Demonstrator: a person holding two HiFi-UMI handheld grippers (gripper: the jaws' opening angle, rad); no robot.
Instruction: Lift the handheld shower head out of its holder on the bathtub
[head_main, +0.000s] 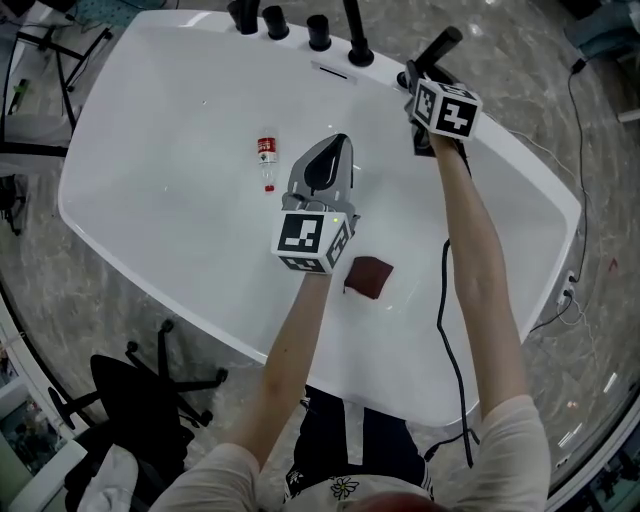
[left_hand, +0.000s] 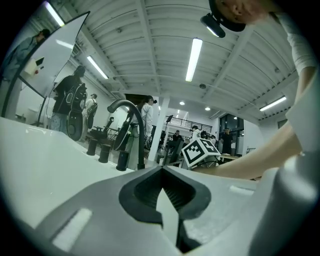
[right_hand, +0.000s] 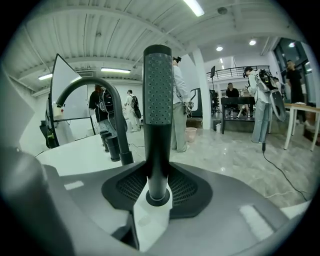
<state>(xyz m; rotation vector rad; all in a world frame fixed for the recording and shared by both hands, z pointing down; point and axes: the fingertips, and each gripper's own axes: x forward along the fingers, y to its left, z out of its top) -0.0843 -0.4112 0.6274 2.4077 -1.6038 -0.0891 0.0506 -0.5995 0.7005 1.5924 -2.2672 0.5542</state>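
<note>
R gripper jaws clamped on shower head handle, low, just above its base ring. Head stands upright at far rim of bathtub, beside faucet. L gripper jaws closed, empty, over the basin. Grasp done, lift prob. still to do. Holder hidden under R gripper, so can't tell if the handle is clear of it.

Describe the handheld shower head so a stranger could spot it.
Black fittings stand on the far rim of the white bathtub. The handheld shower head is rightmost, held by the right gripper: a straight wand with a dotted face, unlike the stubby knobs and curved spout.
</note>
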